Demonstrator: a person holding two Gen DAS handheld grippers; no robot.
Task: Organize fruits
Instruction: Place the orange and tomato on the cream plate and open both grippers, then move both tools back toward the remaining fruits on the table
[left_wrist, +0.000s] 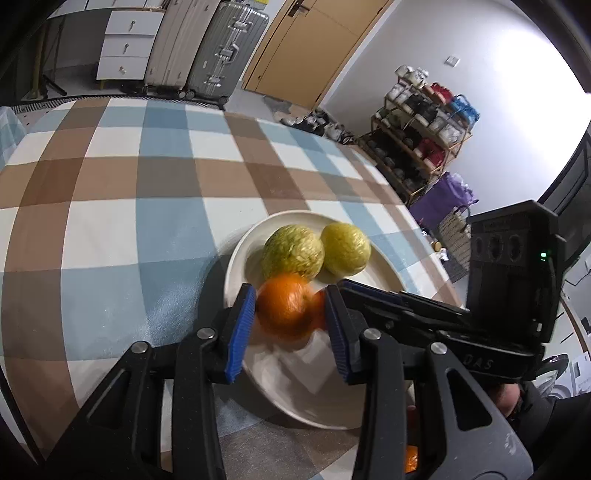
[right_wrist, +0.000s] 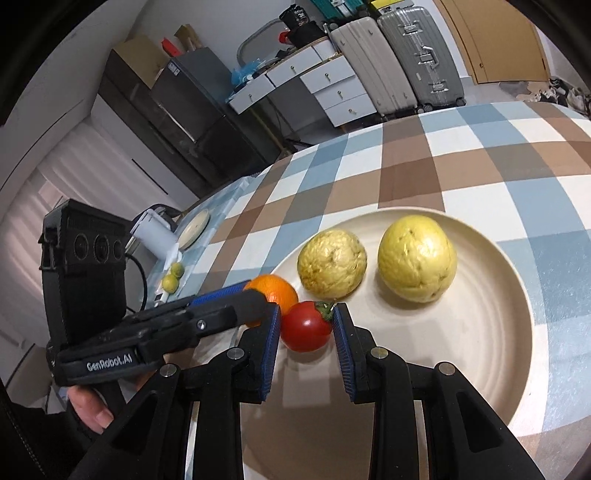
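A cream plate (right_wrist: 498, 295) on the checked tablecloth holds two yellow-green fruits (right_wrist: 331, 264) (right_wrist: 417, 258) side by side. My right gripper (right_wrist: 306, 321) is shut on a red tomato (right_wrist: 306, 328), low over the plate's near part. Just left of it, my left gripper (right_wrist: 258, 297) comes in from the side and grips an orange (right_wrist: 275, 290) at the plate's rim. In the left wrist view the orange (left_wrist: 286, 308) sits between the blue pads of the left gripper (left_wrist: 290, 306), above the plate (left_wrist: 236, 266). The right gripper (left_wrist: 343, 288) reaches in from the right there.
Two small green limes (right_wrist: 173, 277), a white device (right_wrist: 155, 232) and a round disc (right_wrist: 194, 227) lie near the table's left edge. Suitcases (right_wrist: 406, 62), white drawers (right_wrist: 332, 88) and a shoe rack (left_wrist: 421, 136) stand beyond the table. A hand (right_wrist: 88, 410) holds the left gripper's handle.
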